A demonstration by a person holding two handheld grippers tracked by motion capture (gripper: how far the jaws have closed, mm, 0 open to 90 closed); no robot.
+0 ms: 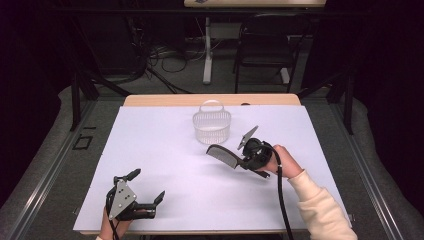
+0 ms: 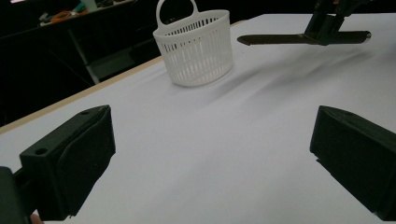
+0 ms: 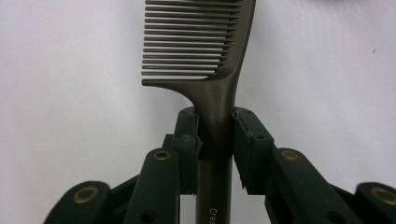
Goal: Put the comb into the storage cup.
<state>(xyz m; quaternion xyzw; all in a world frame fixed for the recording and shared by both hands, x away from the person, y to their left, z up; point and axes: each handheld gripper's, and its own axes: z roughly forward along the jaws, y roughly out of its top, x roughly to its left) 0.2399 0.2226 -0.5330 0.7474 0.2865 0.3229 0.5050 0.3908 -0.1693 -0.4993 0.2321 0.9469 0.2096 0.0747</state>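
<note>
A: Comb [image 3: 212,70]: a dark, fine-toothed comb is shown clamped by its handle between the two pads of the right gripper [image 3: 215,140]. How is it carried?

B: It is held clear of the table. In the high view the comb [image 1: 221,155] is seen raised above the white sheet [image 1: 165,165], its toothed end directed toward the left of the picture, with the right gripper [image 1: 250,155] closed on the handle end. In the left gripper view the comb [image 2: 280,39] is seen edge-on and roughly level, and a soft shadow is cast on the sheet beneath it.

A: What lies nearest?

B: A white slatted basket [image 1: 212,125] with a hoop handle is stood upright on the sheet just behind the comb, toward the far edge of the table [image 1: 150,100]. The two are seen apart. In the left gripper view the basket [image 2: 196,49] is set to the left of the comb.

A: And the other gripper?

B: The left gripper [image 1: 145,192] is held low near the front left corner of the sheet, well apart from comb and basket. Its jaws are spread wide, and nothing is held between them; bare sheet is seen in the gap.
</note>
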